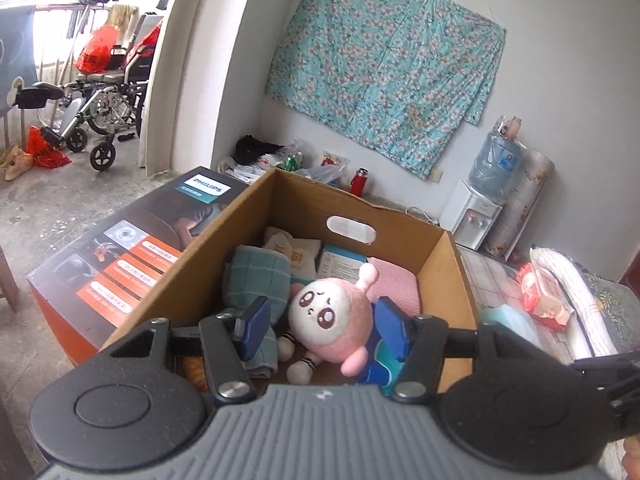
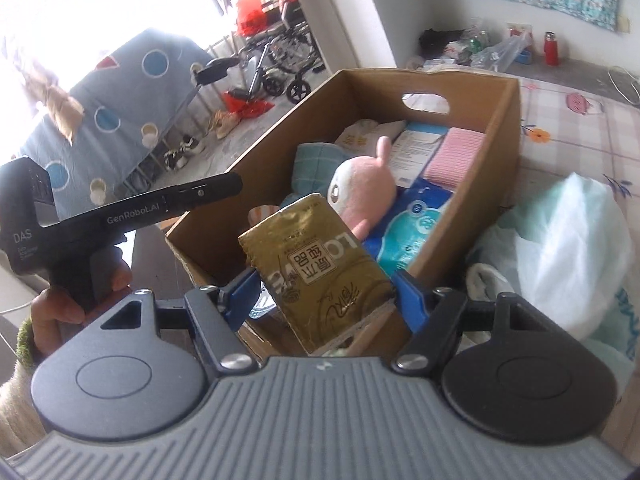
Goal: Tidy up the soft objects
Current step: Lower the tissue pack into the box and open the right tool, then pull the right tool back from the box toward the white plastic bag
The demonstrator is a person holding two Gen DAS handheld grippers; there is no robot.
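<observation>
Cardboard box (image 1: 432, 252) sits in the middle, holding the soft stuff: teal towel (image 1: 260, 276) at left, pink plush (image 1: 336, 316) lying on top near centre, pink cloth (image 1: 394, 284) at the far right corner. Left hand-held gripper (image 1: 326, 324) hovers over the box, jaws about half apart, flanking the plush, pads not pressing it, nothing held; likely a drop-off spot, plush face-up on the pile. Right hand-held gripper (image 2: 324, 300) is clamped on a gold pack (image 2: 316, 260), tilted, held over the near box edge, probably next to go in.

Left wrist view only: dark printed carton (image 1: 132, 252) touching the box's left wall, water dispenser (image 1: 476, 216) at the far wall, the plush's face and feet. Right wrist view only: the gold pack, the left hand (image 2: 64, 300) gripping its tool at far left, blue wipes pack (image 2: 412, 220) inside the box under the plush, white bags (image 2: 568, 248) just right of the box on a checked cover.
</observation>
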